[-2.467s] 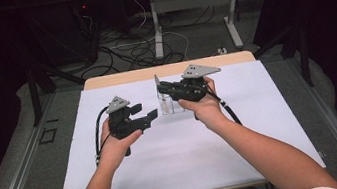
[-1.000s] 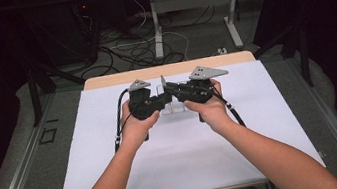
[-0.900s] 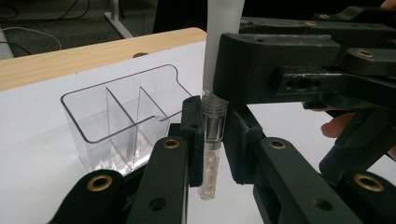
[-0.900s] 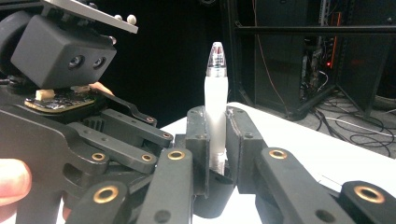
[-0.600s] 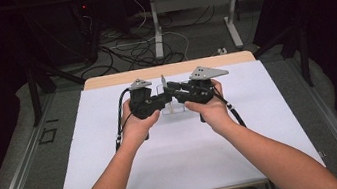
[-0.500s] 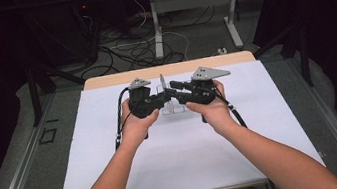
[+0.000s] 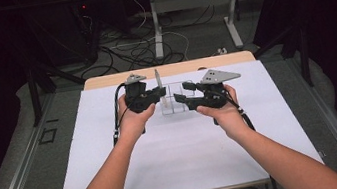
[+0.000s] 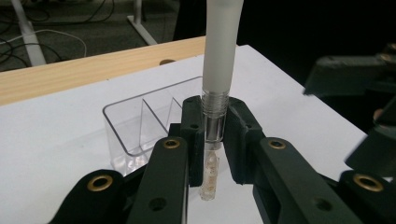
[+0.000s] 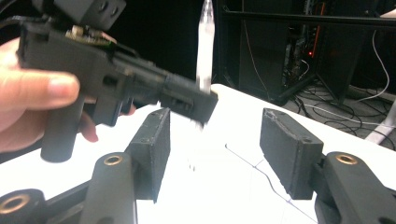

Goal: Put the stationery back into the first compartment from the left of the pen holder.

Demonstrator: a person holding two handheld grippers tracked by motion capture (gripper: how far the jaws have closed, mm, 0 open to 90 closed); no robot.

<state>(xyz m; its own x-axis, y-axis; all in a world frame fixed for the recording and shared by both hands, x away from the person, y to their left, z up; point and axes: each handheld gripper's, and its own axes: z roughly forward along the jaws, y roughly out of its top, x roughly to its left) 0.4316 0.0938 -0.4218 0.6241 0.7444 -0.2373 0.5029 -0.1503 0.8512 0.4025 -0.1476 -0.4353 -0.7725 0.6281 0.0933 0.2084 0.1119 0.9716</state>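
A table (image 7: 272, 124) covered by a white sheet stands in a dim room, with a strip of light wood (image 7: 103, 80) showing along its far edge. The floor (image 7: 27, 176) around it is grey carpet. Behind the table, black and white cables (image 7: 134, 49) lie tangled on the floor beside the pale metal legs (image 7: 156, 25) of a second desk. Black curtains (image 7: 328, 25) hang on both sides. A small red light (image 7: 84, 7) glows in the dark at the far left.

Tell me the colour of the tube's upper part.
Frosted white above a clear lower section of the tube; clearest in the left gripper view.
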